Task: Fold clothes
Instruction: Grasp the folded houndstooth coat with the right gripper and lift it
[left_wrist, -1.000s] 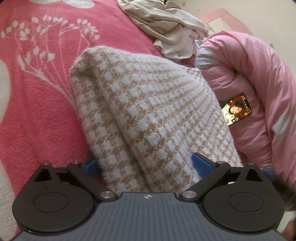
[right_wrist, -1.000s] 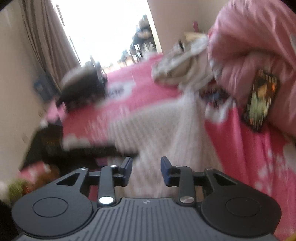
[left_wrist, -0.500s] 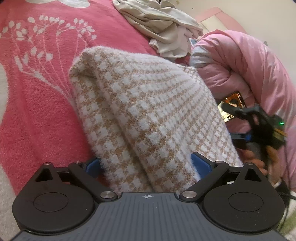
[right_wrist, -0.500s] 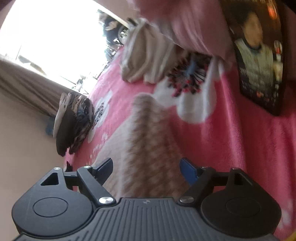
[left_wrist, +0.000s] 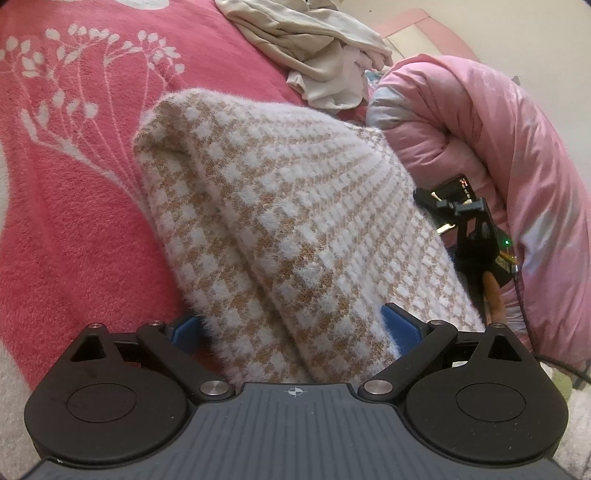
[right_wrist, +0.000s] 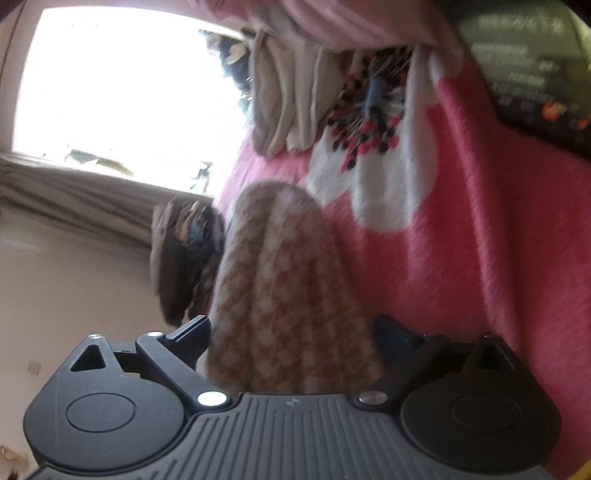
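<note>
You've got the fuzzy tan-and-white checked knit sweater (left_wrist: 280, 229) folded into a long bundle on the pink floral blanket (left_wrist: 66, 229), lying between both wide-spread grippers, left (left_wrist: 291, 328) unclamped, right (right_wrist: 291, 332) opening, while the crumpled beige garment (left_wrist: 314, 48) beyond awaits folding.

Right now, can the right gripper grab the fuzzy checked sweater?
Probably yes. The right gripper is opening its jaws, and the brown-and-white checked sweater already lies between them on the pink blanket, with nothing in the way.
</note>
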